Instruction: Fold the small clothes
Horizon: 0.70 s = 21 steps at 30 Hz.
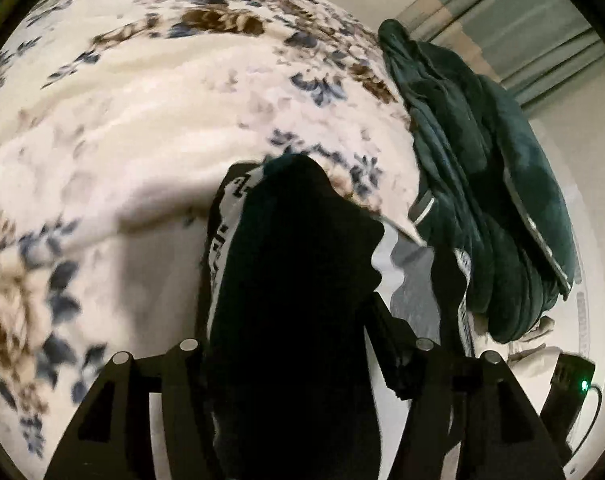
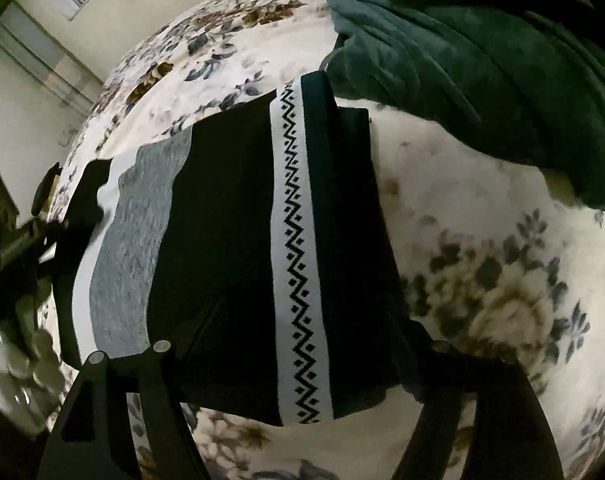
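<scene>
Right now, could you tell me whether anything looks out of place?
Nothing stands out: the black garment lies on the floral blanket, its zigzag band straight; the dark green clothing heap overlaps only its far corner.

Left gripper (image 1: 298,364): matte black plastic, two wedge-shaped finger frames w/ triangular cut-outs. Four round silver pin heads (image 1: 189,345) sit on top of the linkage posts, two per side. Right gripper (image 2: 286,372): same black construction; two silver pin heads (image 2: 161,346) visible on its left finger frame, right frame in shadow, detail unclear. Right gripper body also appears in left wrist view as a black block (image 1: 564,394) w/ green LED (image 1: 583,384) and a thin black cable (image 1: 592,420).
</scene>
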Tool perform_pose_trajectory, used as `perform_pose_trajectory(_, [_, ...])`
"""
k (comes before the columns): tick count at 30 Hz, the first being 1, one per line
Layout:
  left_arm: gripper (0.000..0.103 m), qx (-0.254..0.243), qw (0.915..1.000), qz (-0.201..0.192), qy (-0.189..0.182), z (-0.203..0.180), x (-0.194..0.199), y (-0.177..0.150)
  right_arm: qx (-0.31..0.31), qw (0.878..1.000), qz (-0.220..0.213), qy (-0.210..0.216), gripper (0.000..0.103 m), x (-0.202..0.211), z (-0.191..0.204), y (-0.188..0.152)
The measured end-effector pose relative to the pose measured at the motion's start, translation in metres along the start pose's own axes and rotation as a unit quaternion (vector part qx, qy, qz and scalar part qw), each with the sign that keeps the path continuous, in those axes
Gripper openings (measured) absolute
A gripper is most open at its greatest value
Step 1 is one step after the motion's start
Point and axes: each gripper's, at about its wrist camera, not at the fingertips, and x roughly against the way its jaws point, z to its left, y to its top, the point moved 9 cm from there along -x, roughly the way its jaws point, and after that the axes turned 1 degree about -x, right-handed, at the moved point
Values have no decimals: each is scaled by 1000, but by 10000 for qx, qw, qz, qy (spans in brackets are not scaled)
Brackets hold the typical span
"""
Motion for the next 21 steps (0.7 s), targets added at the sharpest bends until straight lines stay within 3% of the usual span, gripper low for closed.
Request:
perform_pose_trajectory(4, [62,-232,9996,30,176,-4,2,0,58,9998,-130,-99,77,8,9,1])
perform_pose_trajectory(7, [103,-481,9969,-308,547,-1,23,1,117,9993,-219,-269,100,17,17,2])
perform_pose_trajectory(13, [103,-536,9900,-895,949,13,73,7,422,9966,-12,-713,100,3,35,-5])
perform_pose_trajectory(16, [103,-994,9775,-759,1696,10,77,-22,527,9935,72,-1008,100,-10,37,-10])
perform_pose_trajectory(18, [103,-1326,9684,-399,2076,9,60,-50,488,9930,1,-1072,100,-6,37,-12])
perform_pose_trajectory(21, [103,-1307,9669,-281,2174,5,57,-74,284,9933,-111,-1112,100,12,33,-16])
